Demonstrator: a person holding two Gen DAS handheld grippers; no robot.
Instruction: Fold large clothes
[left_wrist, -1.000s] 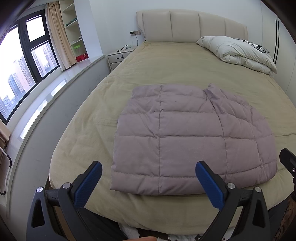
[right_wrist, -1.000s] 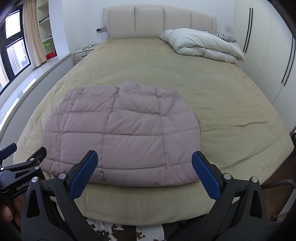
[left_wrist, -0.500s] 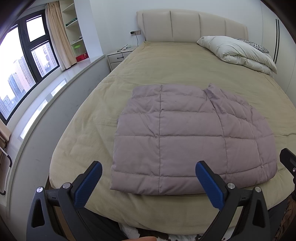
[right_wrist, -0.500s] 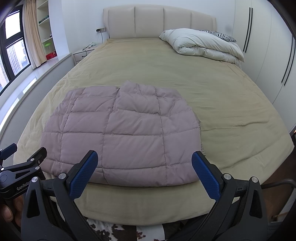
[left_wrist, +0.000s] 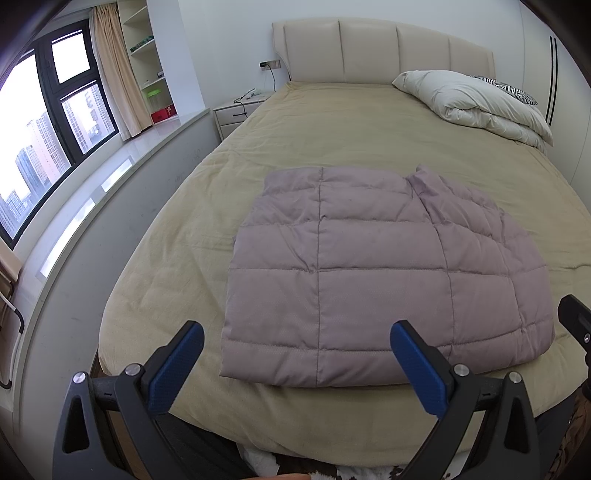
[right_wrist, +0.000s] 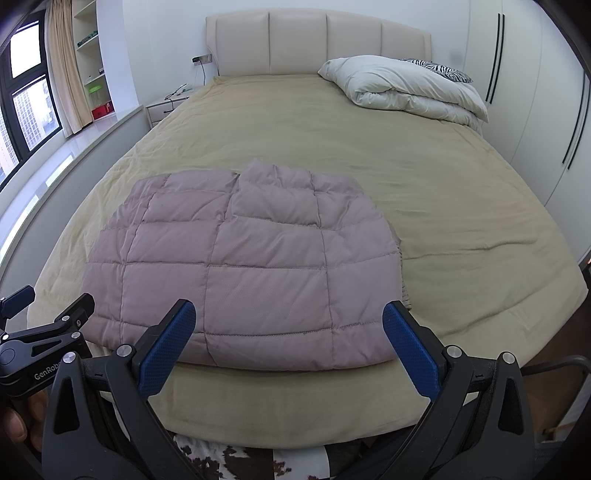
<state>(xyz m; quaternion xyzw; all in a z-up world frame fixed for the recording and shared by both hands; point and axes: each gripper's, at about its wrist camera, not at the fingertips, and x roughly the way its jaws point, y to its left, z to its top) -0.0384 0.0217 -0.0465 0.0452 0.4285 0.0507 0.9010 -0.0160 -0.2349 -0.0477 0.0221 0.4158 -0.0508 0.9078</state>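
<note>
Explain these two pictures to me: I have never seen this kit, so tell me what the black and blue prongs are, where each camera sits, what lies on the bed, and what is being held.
No robot here: a person holds a two-finger gripper in each hand, each with a wide-angle camera looking along its fingers. One picture comes from the left gripper, the other from the right gripper. The blue pads are the fingertips. Both grippers are open and hold nothing. On the bed lies a folded mauve quilted jacket, with a white duvet near the headboard. The left gripper also shows at the lower left edge of the right camera's picture.
</note>
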